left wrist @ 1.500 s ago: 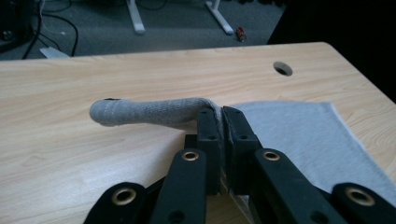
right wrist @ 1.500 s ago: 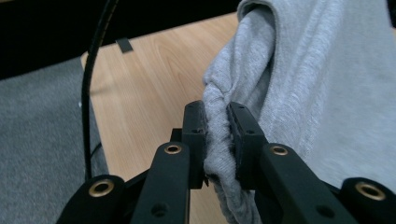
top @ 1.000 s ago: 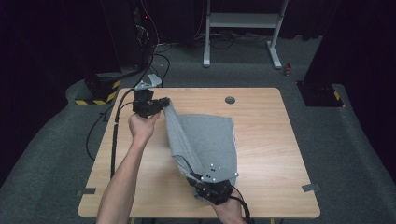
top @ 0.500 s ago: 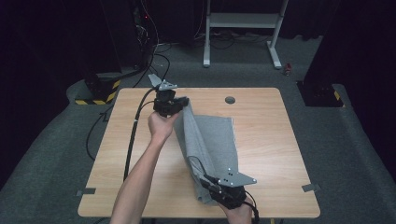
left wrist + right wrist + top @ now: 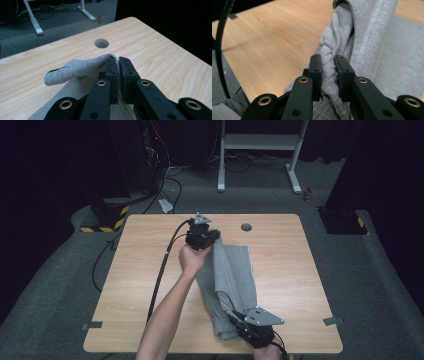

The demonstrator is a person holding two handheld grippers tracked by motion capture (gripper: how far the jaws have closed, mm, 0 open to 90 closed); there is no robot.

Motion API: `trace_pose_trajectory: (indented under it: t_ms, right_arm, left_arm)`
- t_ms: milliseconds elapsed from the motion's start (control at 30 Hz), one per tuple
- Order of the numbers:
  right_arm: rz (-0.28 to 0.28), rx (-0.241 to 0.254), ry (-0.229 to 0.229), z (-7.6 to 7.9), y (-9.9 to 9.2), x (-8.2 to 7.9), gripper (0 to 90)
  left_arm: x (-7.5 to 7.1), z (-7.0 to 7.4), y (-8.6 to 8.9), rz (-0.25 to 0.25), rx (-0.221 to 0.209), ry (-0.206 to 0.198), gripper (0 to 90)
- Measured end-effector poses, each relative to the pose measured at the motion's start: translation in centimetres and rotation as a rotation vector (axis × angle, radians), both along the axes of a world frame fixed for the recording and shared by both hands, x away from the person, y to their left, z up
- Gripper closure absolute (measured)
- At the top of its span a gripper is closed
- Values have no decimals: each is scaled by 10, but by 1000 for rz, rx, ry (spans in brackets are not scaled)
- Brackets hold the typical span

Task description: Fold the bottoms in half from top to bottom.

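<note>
The grey cloth (image 5: 231, 285) lies lengthwise near-to-far on the desk (image 5: 300, 285). The left gripper (image 5: 212, 241) pinches its far end tightly; the right gripper (image 5: 239, 319) clamps the bunched near end, fingers (image 5: 315, 67) slightly parted.

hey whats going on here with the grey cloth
A person is folding a grey cloth on a wooden table, using a handheld gripper in each hand. The left gripper is shut on a far corner of the cloth, near the table's round hole. The right gripper pinches a bunched part at the near edge, its jaws having just eased open slightly. The cloth is lifted into a ridge between them, with its right half lying flat.
</note>
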State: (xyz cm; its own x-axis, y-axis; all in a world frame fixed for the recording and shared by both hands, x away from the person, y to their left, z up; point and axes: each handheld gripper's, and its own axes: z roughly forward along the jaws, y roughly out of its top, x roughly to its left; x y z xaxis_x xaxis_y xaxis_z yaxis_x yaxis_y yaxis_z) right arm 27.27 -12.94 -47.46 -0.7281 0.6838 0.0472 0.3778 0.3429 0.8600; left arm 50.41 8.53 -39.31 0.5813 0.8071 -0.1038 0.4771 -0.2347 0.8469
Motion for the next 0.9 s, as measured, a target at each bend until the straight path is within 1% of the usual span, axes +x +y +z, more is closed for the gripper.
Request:
trace_pose_trajectory:
  t_ms: [67,133,167,233,300,367,433,533,600,633,700,733,800,867,900]
  right_arm:
    - [-13,-14,8,-5,-3,-1,770]
    - [-28,-18,19,-10,-6,-1,767]
    - [-36,-21,23,-12,-8,-1,766]
    - [-51,-28,39,-17,-12,-1,764]
    - [-57,-46,46,-21,-14,-1,761]
    - [-67,-62,51,-24,-16,-1,757]
    - [-73,-63,59,-26,-18,0,752]
    - [-74,-70,56,-27,-20,0,744]
    - [-74,-71,65,-27,-20,1,716]
    - [-71,-70,65,-27,-20,2,703]
    - [-65,-69,64,-27,-19,2,650]
    - [-62,-67,67,-26,-18,2,625]
    - [-52,-64,68,-25,-18,3,579]
    - [-42,-50,73,-24,-18,4,540]
    - [-39,-42,74,-23,-18,4,522]
  left_arm:
    - [1,-7,-5,-2,0,6,856]
    - [3,-15,-9,-7,12,14,855]
    - [4,-20,-13,-9,8,23,855]
    - [5,-29,-18,-14,14,31,854]
    - [6,-37,-22,-18,19,37,853]
    - [7,-45,-25,-16,24,48,852]
    - [8,-52,-27,-12,30,58,849]
    - [8,-60,-28,-7,24,69,842]
    - [7,-67,-29,-9,41,84,832]
    - [6,-70,-28,-13,59,88,826]
    - [5,-75,-28,-14,49,103,799]
    - [5,-76,-27,-17,51,107,772]
    - [2,-78,-27,-19,45,116,703]
    - [-1,-79,-27,-18,52,111,620]
    - [-3,-79,-27,-12,56,119,583]
